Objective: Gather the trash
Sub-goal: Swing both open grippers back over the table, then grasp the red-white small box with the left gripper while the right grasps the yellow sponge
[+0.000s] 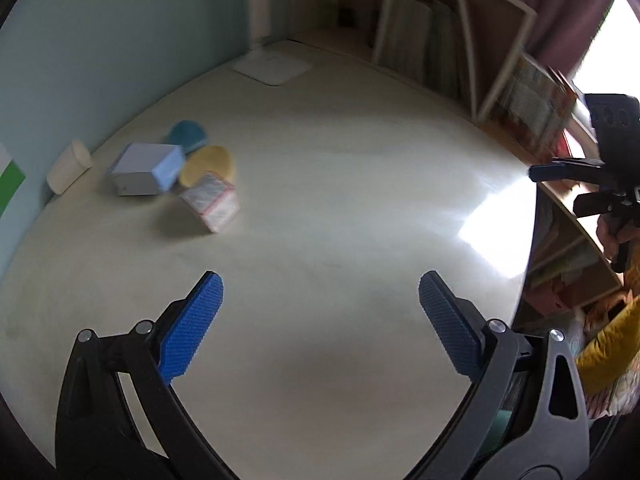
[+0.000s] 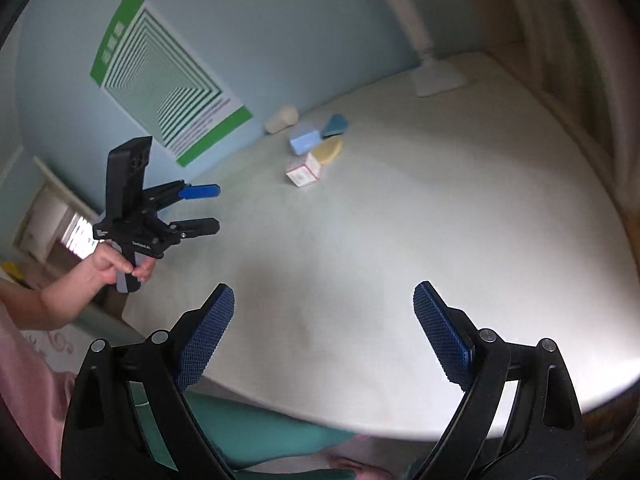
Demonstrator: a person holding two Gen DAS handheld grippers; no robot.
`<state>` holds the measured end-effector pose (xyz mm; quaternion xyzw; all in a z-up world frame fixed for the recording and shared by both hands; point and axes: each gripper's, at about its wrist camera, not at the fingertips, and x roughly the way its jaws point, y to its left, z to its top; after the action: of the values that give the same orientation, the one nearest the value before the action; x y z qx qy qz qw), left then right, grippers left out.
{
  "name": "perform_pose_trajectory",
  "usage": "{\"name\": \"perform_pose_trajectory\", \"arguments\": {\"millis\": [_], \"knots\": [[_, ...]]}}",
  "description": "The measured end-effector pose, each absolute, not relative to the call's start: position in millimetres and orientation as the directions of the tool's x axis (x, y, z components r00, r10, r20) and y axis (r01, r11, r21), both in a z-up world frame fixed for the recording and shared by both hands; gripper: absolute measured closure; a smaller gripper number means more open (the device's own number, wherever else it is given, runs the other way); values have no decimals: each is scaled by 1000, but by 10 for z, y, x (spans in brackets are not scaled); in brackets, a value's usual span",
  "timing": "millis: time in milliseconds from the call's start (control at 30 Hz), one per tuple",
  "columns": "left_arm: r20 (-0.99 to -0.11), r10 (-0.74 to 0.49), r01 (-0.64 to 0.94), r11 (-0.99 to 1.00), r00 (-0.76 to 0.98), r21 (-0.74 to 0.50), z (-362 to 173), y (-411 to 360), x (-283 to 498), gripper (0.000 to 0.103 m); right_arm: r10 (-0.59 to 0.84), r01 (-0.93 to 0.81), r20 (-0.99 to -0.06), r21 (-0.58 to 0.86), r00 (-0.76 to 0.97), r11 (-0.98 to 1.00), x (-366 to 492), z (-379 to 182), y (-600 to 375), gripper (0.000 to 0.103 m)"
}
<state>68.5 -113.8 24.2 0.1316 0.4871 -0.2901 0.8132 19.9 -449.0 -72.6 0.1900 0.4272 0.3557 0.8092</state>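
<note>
A pale round table [image 1: 320, 200] is filling both views, running up against a light blue wall [image 1: 100, 40], with shelves [image 1: 460, 40] standing along its far side. The trash is sitting bunched near the wall edge: a blue box [image 1: 146, 170], a patterned box [image 1: 212, 202], a yellow disc [image 1: 208, 164], a teal piece [image 1: 187, 136] and a white cup [image 1: 69, 166] lying on its side. You are holding your left gripper [image 1: 320, 320] over open tabletop, jaws spread wide, gripping nothing. Your right gripper [image 2: 324, 328] is hanging over the near rim, also spread and empty. Wide bare surface is lying between both grippers and the pile. A white lamp base [image 1: 272, 66] is sitting at the far edge.
</note>
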Motion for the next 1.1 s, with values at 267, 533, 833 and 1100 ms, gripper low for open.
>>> {"name": "perform_pose_trajectory", "arguments": {"millis": [267,533,833,1100], "knots": [[-878,-348,474,865,329,-166,4,-704,1138,7,791,-533,-572,610,216,587,1047,-606,-3870,12],[-888,-315,370,911,336,-183,-221,-618,1501,7,801,-671,-598,583,28,459,1934,-684,-3527,12],[-895,-235,234,960,379,-153,-458,-845,1848,7,719,-879,-689,395,-90,268,2732,-819,-3011,13],[-914,-173,120,983,366,-138,-750,-811,2050,18,651,-998,-757,66,-58,-13,2828,-963,-2465,14]]}}
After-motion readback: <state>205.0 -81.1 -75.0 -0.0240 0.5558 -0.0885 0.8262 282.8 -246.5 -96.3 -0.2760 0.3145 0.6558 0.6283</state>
